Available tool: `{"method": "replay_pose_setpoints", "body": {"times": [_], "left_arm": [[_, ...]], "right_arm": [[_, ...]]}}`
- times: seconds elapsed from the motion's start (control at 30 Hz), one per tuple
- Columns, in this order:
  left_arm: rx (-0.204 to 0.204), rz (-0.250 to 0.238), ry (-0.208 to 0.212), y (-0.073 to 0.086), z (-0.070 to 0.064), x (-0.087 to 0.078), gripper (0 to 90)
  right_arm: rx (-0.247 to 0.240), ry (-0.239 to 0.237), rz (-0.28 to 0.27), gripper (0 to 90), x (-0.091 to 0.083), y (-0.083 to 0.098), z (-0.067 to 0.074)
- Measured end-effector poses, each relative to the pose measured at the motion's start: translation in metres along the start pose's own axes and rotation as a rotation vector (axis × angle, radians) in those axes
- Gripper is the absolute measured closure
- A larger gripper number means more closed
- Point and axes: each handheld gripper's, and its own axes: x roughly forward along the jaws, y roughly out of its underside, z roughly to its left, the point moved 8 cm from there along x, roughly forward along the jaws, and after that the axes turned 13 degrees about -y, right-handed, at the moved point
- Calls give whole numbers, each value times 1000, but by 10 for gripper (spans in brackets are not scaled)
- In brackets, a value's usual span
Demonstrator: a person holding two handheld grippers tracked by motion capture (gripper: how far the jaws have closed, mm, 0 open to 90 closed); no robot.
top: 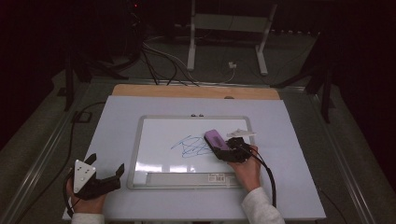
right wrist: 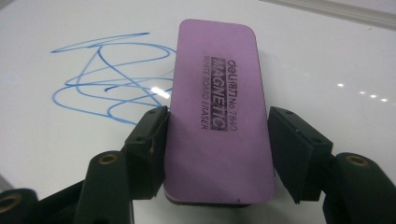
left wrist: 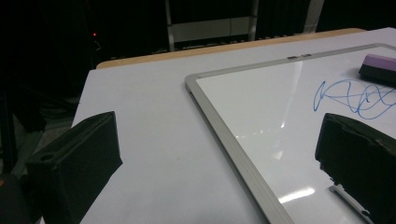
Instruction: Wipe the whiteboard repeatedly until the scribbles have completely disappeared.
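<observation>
- Whiteboard eraser (right wrist: 218, 112): a purple, round-cornered block with a dark underside, printed "MAGNETIC WHITE BOARD ERASER". It lies on the writing surface of the whiteboard (top: 159, 140), right of centre, at the right-hand end of the scribble; in the high view it appears as a purple block (top: 216, 139) angled toward the far left.
- Right gripper (right wrist: 217, 140): its two black jaws stand on either side of the eraser's near half. The left jaw lies against the eraser's long edge; the right jaw sits just beside the opposite edge, and whether it presses on that edge cannot be told. In the high view the gripper (top: 223, 150) sits over the board's right part, held by the right hand (top: 246, 170).
- Blue scribble (right wrist: 109, 88): looping marker lines on the white surface, directly left of the eraser in the right gripper view, at mid-board in the high view (top: 192, 147).
- Whiteboard frame: a grey metal border with rounded corners; a pale tray strip (top: 187, 178) runs along the near edge. A small white object (top: 241, 133) lies on the board just beyond the right gripper; its kind cannot be told.
- Left gripper (top: 106, 166): held in the left hand (top: 84, 196) at the table's near-left corner, well apart from the board's left frame. Its jaws are spread wide with nothing between them; in the left gripper view they rise at either side over the table sheet and the board's corner (left wrist: 191, 80).
- Table (top: 112, 121): covered by a pale sheet, with a wooden edge (top: 196, 91) showing along the far side.
- Cable (top: 268, 175): a black lead trails from the right gripper toward the near edge.
</observation>
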Motion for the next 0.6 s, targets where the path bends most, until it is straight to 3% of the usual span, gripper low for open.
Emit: {"method": "replay_pose_setpoints", "body": {"times": [0.2, 0.27, 0.5, 0.6], "left_arm": [[3, 3, 0, 0, -1, 0, 9], [4, 4, 0, 1, -1, 1, 9], [4, 5, 2, 1, -1, 1, 9], [5, 4, 2, 1, -1, 0, 9]], "right_arm": [[1, -19, 13, 329, 3, 1, -1], [-2, -18, -8, 304, 2, -2, 0], [20, -34, -19, 322, 7, -5, -1], [23, -35, -9, 392, 13, -3, -1]]}}
